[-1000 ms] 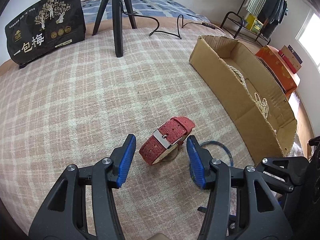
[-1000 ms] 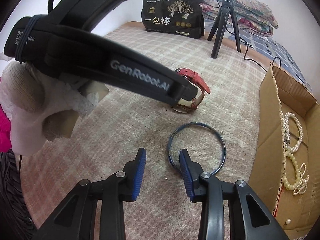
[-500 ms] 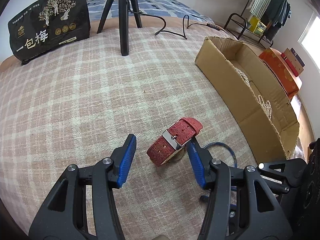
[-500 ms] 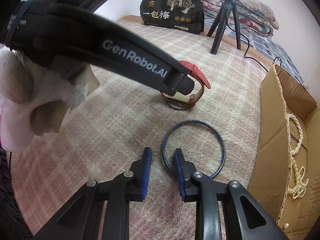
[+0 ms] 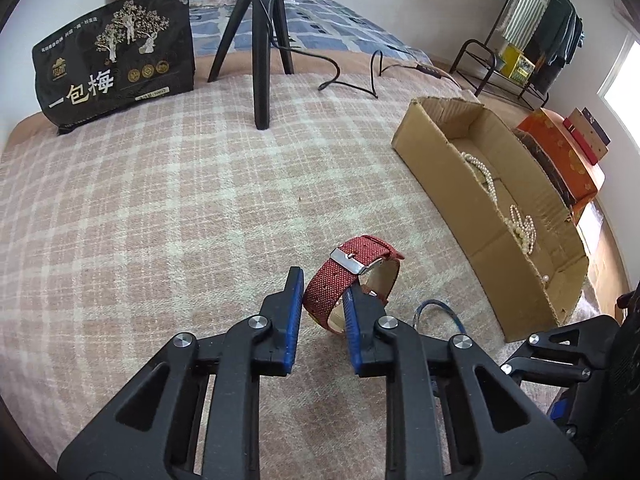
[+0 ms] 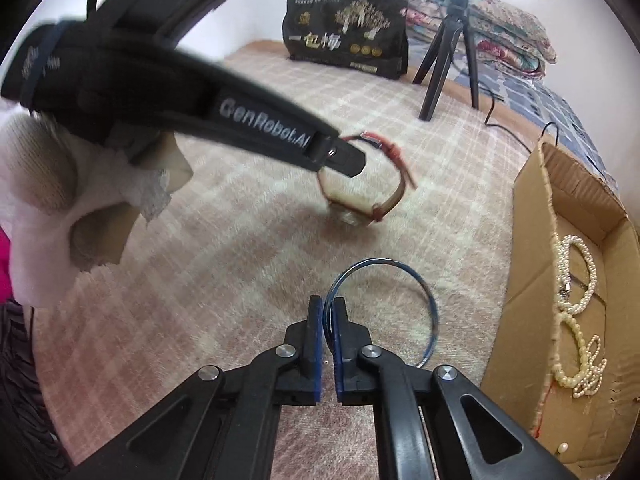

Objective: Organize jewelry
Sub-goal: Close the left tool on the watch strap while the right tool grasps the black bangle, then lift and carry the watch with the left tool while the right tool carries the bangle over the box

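Note:
A red woven-strap watch [image 5: 360,252] stands on edge on the pink checked blanket. My left gripper [image 5: 322,286] has its jaws closing on the strap near the buckle, and both blue pads touch the strap. The right wrist view shows that gripper [image 6: 348,160] holding the blurred, tilted watch [image 6: 392,196]. A thin blue bangle [image 6: 432,308] lies just in front of the watch. My right gripper [image 6: 329,306] is shut on the bangle's near rim. The same bangle [image 5: 436,304] peeks out beside my left gripper's right finger.
An open cardboard box [image 5: 480,216] with pearl strings [image 5: 520,228] lies to the right. A black tripod [image 5: 260,60] and a black printed bag [image 5: 116,64] stand at the back. A white-gloved hand [image 6: 40,200] holds the left gripper. Orange boxes [image 5: 560,152] sit beyond the carton.
The left jaws narrowed from wide apart onto the watch strap, and the watch tipped upright. The right jaws closed onto the bangle's rim, and the bangle's near edge lifted.

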Tool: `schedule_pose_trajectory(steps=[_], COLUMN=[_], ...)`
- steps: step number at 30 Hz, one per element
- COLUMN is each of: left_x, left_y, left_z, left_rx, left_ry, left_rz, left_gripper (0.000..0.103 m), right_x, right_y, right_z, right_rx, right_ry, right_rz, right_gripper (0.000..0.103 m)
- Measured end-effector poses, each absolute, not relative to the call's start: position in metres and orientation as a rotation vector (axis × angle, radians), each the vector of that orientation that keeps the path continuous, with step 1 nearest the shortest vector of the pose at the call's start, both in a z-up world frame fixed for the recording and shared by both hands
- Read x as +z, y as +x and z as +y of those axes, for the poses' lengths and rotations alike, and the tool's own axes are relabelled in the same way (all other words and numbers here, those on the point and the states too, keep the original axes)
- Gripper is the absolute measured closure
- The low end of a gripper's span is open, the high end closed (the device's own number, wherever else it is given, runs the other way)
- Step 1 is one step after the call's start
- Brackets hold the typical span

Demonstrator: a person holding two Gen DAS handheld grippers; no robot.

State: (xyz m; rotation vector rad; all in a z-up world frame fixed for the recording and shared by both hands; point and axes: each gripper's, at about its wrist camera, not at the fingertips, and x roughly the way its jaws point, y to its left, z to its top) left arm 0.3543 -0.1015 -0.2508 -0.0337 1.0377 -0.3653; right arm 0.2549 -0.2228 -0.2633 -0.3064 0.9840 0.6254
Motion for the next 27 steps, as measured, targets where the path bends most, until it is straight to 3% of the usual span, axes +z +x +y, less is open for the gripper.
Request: schedule_pose_trajectory(steps=[27], left_x=[-0.196], left_y=[0.331], left_z=[-0.101], left_rx=[-0.371], left_ry=[-0.049], left_rz=[0.916], left_gripper=[0.086], right_x=[-0.174], right_y=[0.244], right_z=[-0.262], right_rx=[0.542], right_ry=[-0.208], right_rz=[0.758], right_gripper=[0.102])
